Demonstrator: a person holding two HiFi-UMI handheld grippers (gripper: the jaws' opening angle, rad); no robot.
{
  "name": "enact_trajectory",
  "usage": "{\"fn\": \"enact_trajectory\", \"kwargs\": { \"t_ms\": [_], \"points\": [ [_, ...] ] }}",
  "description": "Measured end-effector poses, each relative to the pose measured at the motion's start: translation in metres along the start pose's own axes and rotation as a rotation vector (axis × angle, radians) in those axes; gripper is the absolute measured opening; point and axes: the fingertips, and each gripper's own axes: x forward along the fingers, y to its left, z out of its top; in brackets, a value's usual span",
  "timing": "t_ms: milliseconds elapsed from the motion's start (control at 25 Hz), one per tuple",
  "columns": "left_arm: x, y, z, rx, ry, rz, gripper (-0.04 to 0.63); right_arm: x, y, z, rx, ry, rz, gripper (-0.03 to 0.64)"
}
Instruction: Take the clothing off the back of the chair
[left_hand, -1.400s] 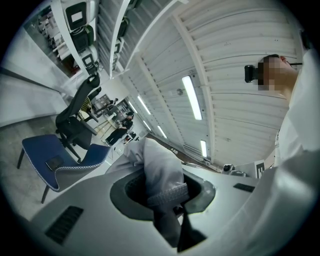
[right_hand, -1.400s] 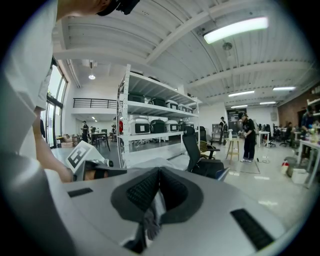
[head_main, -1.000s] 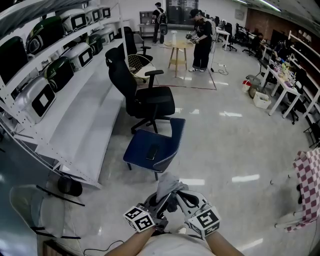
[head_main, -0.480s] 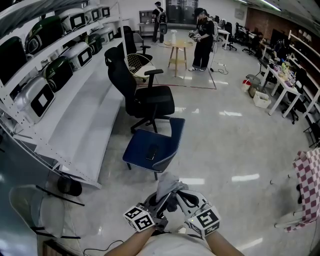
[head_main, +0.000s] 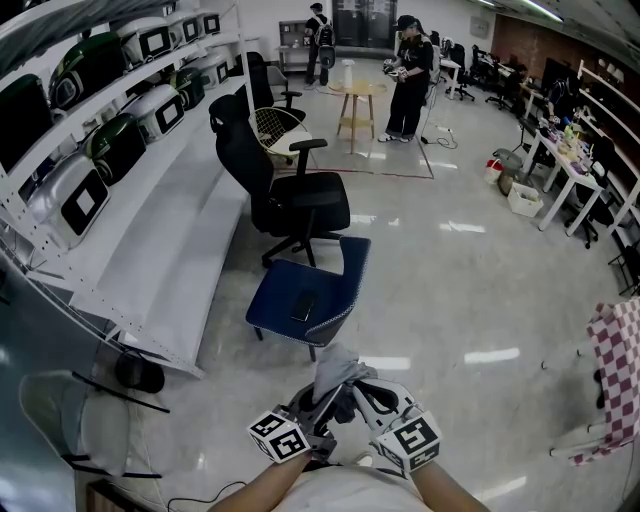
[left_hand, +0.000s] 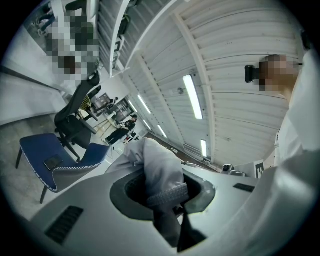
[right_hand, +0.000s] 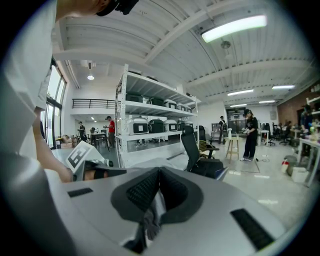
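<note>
A bunched grey garment (head_main: 336, 372) hangs between my two grippers, low in the head view and close to my body. In the left gripper view my left gripper (left_hand: 162, 187) is shut on a thick fold of the garment (left_hand: 159, 167), which bulges out past the jaws. The right gripper (right_hand: 156, 189) is shut too, with a thin edge of the grey cloth (right_hand: 150, 220) pinched low between its pads. Both grippers, left (head_main: 322, 402) and right (head_main: 366, 396), sit side by side. The blue chair (head_main: 305, 292) stands just ahead, its back bare, a dark phone-like thing on its seat.
A black office chair (head_main: 285, 200) stands behind the blue one. White shelving (head_main: 130, 230) with appliances runs along the left. A wooden stool (head_main: 355, 105) and two people (head_main: 405, 75) are at the far end. Desks line the right; a red-checked cloth (head_main: 620, 375) hangs at the right edge.
Both grippers and the garment have kept still. Only a person at the far end of the room has shifted slightly.
</note>
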Motion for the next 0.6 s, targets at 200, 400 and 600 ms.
{"fn": "enact_trajectory", "kwargs": {
  "t_ms": [200,400,600],
  "points": [
    [0.0016,0.0028,0.002,0.014,-0.002,-0.007,0.097,0.0029,-0.0013,0.0013,0.003,-0.002,0.004,0.017],
    [0.0022,0.0021,0.0032,0.006,0.001,0.005,0.097,0.0028,-0.0015,0.0007,0.002,-0.004,0.009,0.017],
    [0.0006,0.0007,0.0018,0.005,0.004,0.007,0.097,0.0017,0.0008,0.0008,-0.001,-0.004,0.013,0.017]
  ]
}}
